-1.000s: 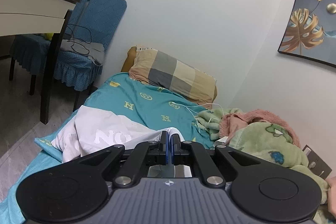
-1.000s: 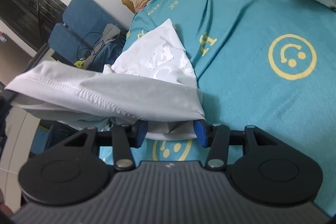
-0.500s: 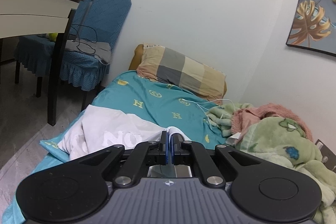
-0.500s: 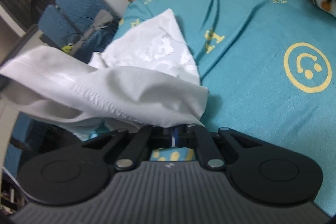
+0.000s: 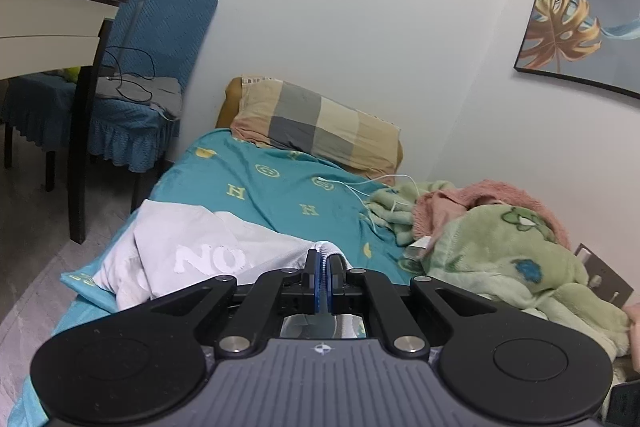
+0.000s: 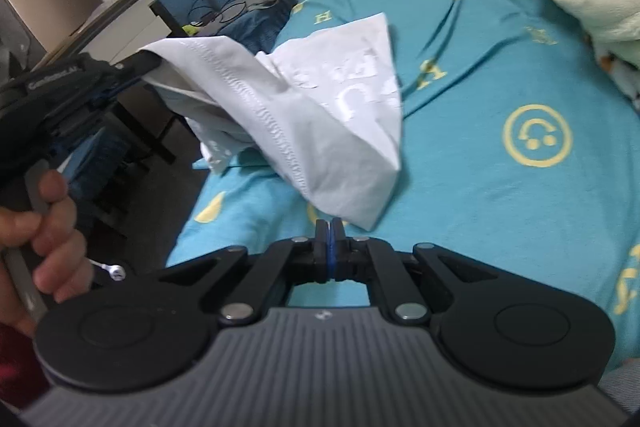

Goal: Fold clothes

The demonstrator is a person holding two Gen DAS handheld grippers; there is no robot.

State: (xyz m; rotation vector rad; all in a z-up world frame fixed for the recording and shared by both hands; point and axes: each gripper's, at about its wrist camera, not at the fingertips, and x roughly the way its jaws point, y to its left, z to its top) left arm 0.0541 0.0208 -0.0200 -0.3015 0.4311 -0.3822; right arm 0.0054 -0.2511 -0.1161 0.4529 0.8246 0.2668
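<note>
Right wrist view: the teal bedsheet (image 6: pixel 460 107) carries the white printed T-shirt (image 6: pixel 340 115), its hem lifted off the near left of the bed. A second ago the right gripper (image 6: pixel 330 241) was spread around the hem corner; now it is clenched on it. The left gripper (image 6: pixel 140 65) grasps the other hem corner, so both corners look held for a fold.

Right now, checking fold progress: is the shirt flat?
No. The shirt is bunched; left gripper and right gripper hold its hem up.
</note>
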